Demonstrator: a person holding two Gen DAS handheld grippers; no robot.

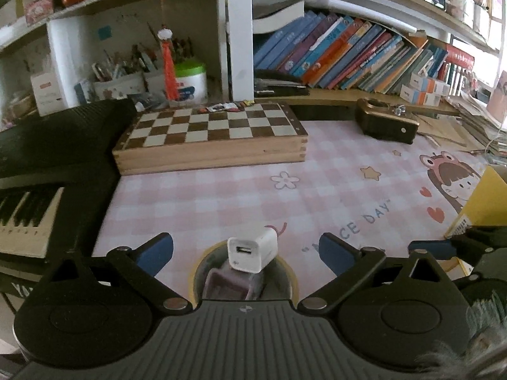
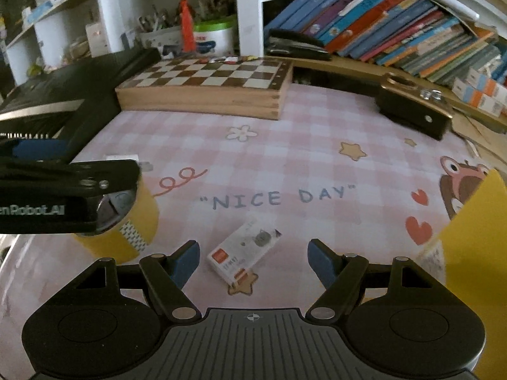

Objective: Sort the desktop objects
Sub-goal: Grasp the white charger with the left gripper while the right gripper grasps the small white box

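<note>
A white USB charger cube (image 1: 252, 253) rests tilted in the mouth of a round yellow cup (image 1: 192, 280), on top of a purple item (image 1: 228, 285). My left gripper (image 1: 247, 251) stands open around the cup, its blue pads well clear of the charger on both sides. In the right wrist view a small white packet with an orange label (image 2: 244, 250) lies flat on the pink checked mat (image 2: 285, 158). My right gripper (image 2: 253, 260) is open just above it, with the packet between the fingers and untouched. The left gripper (image 2: 63, 186) covers the top of the yellow cup (image 2: 142, 221).
A wooden chessboard box (image 1: 209, 136) lies at the back of the mat, a black piano keyboard (image 1: 28, 212) at the left, a dark brown box (image 1: 386, 123) at the back right. A yellow container (image 2: 475, 237) stands at the right edge. Leaning books (image 1: 348, 57) fill the shelf.
</note>
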